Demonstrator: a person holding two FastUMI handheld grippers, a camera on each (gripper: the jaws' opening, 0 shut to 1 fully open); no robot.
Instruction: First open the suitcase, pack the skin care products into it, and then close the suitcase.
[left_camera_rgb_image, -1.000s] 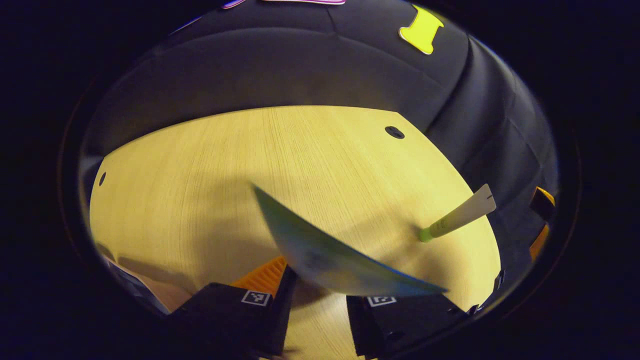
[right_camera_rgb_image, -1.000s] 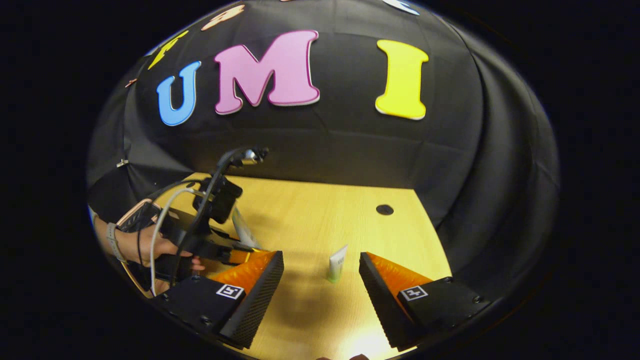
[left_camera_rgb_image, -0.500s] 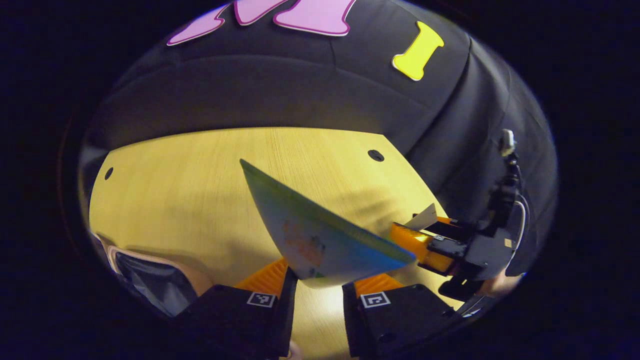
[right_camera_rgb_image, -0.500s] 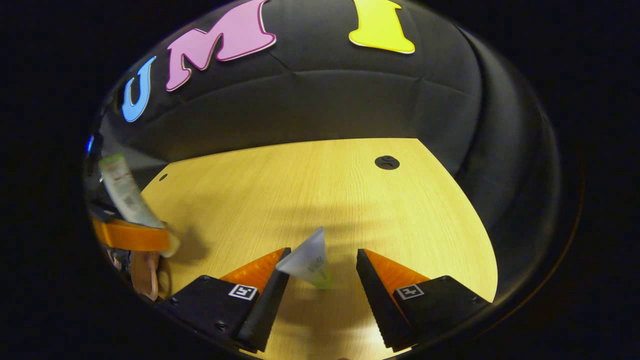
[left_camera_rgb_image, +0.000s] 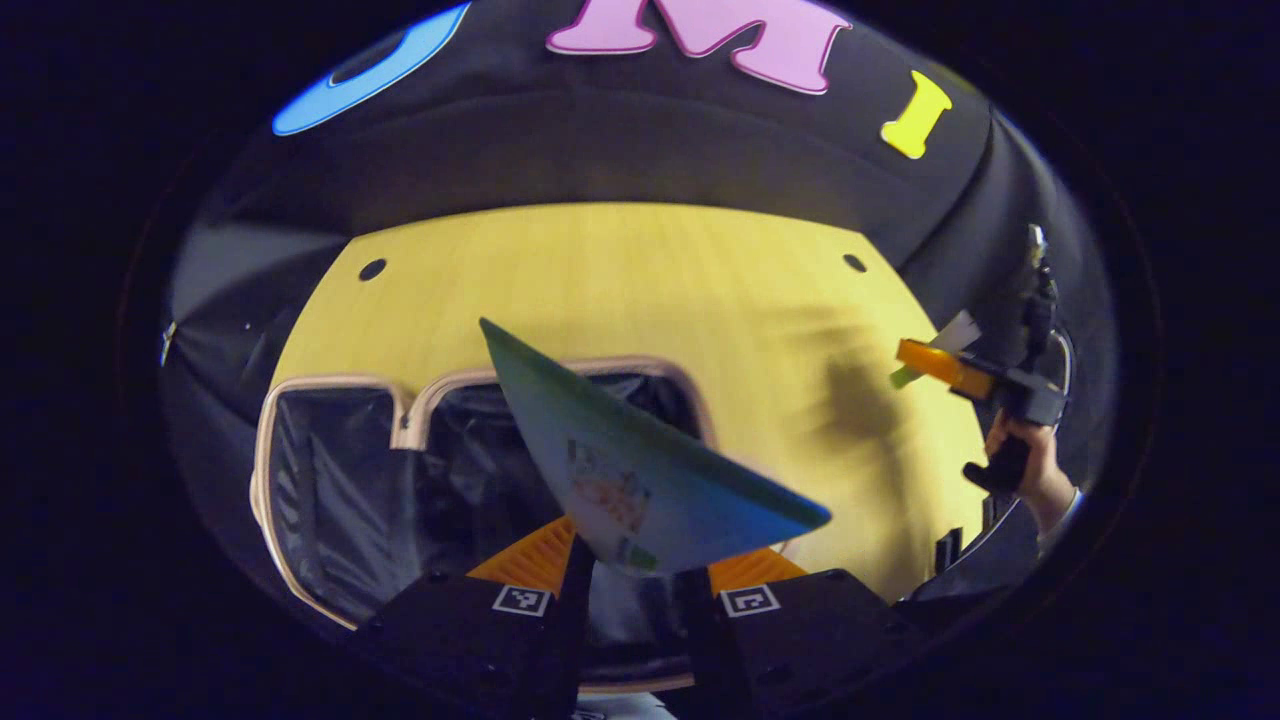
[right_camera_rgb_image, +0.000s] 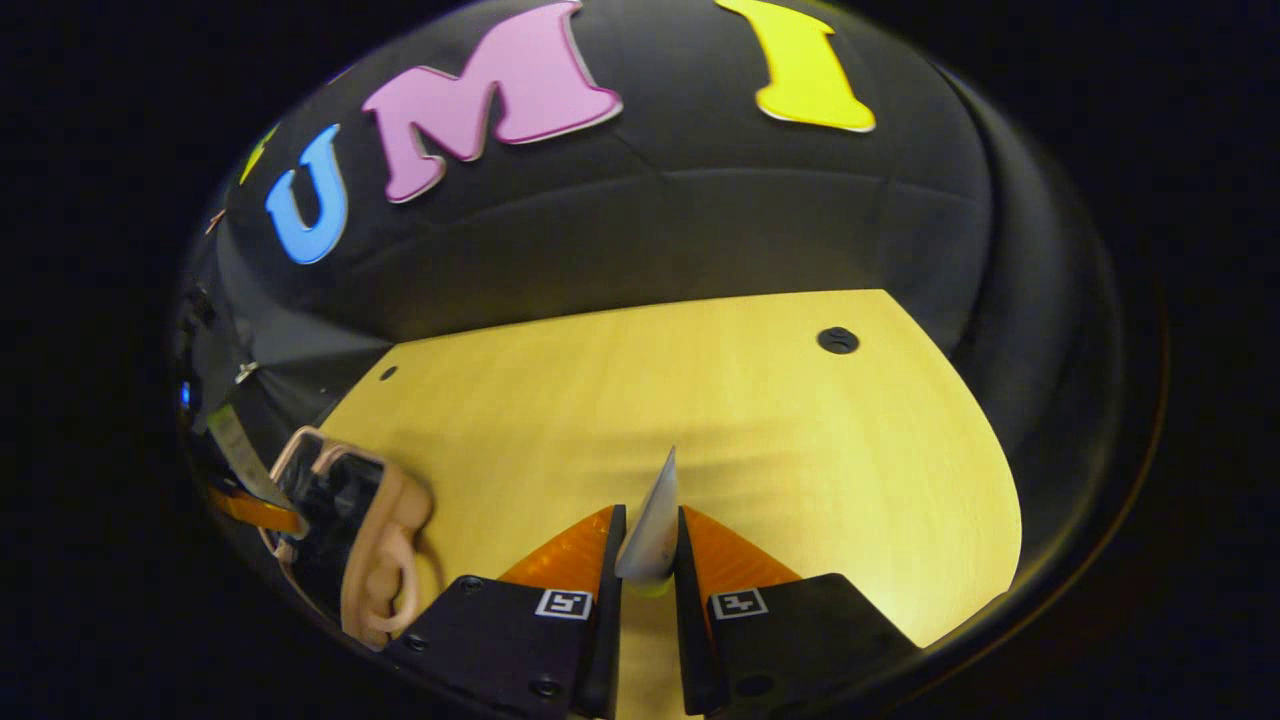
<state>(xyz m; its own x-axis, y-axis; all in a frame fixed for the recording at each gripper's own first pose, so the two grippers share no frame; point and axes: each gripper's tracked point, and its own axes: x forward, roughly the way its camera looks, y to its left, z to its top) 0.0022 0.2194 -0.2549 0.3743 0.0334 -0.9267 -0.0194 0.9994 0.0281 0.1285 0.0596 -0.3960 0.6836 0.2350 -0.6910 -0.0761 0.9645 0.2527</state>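
In the left gripper view, my left gripper (left_camera_rgb_image: 635, 590) is shut on a large blue-green tube (left_camera_rgb_image: 640, 480), held above the open suitcase (left_camera_rgb_image: 330, 470) with its beige rim and dark lining. Off to the right in that view, a hand holds the right gripper (left_camera_rgb_image: 935, 362) with a small white tube (left_camera_rgb_image: 955, 330) in it. In the right gripper view, my right gripper (right_camera_rgb_image: 647, 585) is shut on that small white tube (right_camera_rgb_image: 655, 520) with a green cap, lifted over the wooden table (right_camera_rgb_image: 760, 420). The suitcase (right_camera_rgb_image: 345, 520) lies at the lower left there, and the left gripper's tube (right_camera_rgb_image: 238, 450) beside it.
The wooden table (left_camera_rgb_image: 640, 280) has small dark holes (left_camera_rgb_image: 372, 269) near its back corners. Black cloth walls close in the back and sides. A beige handle (right_camera_rgb_image: 385, 570) sticks out from the suitcase's near side in the right gripper view.
My right gripper has closed on the small white tube and lifted it. My left gripper has swung left with the big tube, so that it is now over the open suitcase.
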